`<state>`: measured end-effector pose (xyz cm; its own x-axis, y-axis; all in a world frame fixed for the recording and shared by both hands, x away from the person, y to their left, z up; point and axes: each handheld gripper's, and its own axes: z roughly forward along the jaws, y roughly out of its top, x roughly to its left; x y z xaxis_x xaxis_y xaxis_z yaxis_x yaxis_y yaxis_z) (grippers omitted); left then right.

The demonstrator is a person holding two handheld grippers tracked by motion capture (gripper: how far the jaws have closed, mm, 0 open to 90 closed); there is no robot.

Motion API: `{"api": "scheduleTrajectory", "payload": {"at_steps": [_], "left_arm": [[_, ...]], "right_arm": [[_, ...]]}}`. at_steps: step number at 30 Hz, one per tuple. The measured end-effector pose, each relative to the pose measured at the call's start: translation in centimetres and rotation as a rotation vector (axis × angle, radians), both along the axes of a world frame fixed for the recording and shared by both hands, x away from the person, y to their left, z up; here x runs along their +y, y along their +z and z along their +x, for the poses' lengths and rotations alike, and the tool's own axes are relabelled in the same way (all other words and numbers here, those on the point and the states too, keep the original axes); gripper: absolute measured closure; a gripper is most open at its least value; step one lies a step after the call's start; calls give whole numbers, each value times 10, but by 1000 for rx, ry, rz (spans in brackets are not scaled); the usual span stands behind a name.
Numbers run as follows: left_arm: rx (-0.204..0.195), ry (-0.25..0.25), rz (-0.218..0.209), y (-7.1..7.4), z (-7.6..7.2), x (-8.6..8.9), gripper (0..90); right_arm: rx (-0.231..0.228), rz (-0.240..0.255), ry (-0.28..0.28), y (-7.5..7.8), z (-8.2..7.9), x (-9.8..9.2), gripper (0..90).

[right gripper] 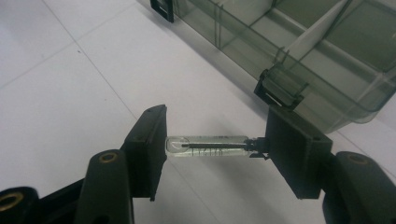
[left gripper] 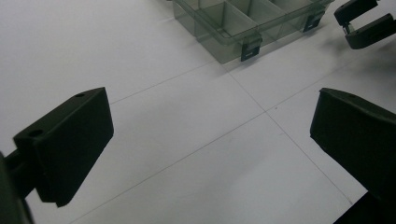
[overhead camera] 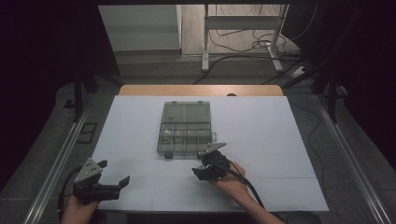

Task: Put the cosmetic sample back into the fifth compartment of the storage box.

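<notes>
Box at the table's middle
The compartment box (overhead camera: 184,129) lay on the table (overhead camera: 261,140); right gripper (overhead camera: 208,163) at its five o'clock, left gripper (overhead camera: 113,176) at seven.

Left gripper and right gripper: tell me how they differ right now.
The left gripper is spread wide with nothing between its jaws; the right gripper clamps a small clear vial end to end. The left sits far from the compartment box; the right is beside its latch. Both have black jaws.
</notes>
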<state>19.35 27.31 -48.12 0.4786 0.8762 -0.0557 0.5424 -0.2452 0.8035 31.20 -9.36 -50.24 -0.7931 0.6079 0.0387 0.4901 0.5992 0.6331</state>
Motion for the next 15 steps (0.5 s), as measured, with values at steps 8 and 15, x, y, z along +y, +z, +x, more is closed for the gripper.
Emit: {"api": "scheduleTrajectory", "payload": {"at_steps": [8, 15], "left_arm": [[0, -1, 1, 0, 0, 0, 1], [1, -1, 3, 0, 0, 0, 1]], "right_arm": [[6, 29, 22, 8, 4, -7, 401], [12, 42, 39, 14, 4, -10, 401]]}}
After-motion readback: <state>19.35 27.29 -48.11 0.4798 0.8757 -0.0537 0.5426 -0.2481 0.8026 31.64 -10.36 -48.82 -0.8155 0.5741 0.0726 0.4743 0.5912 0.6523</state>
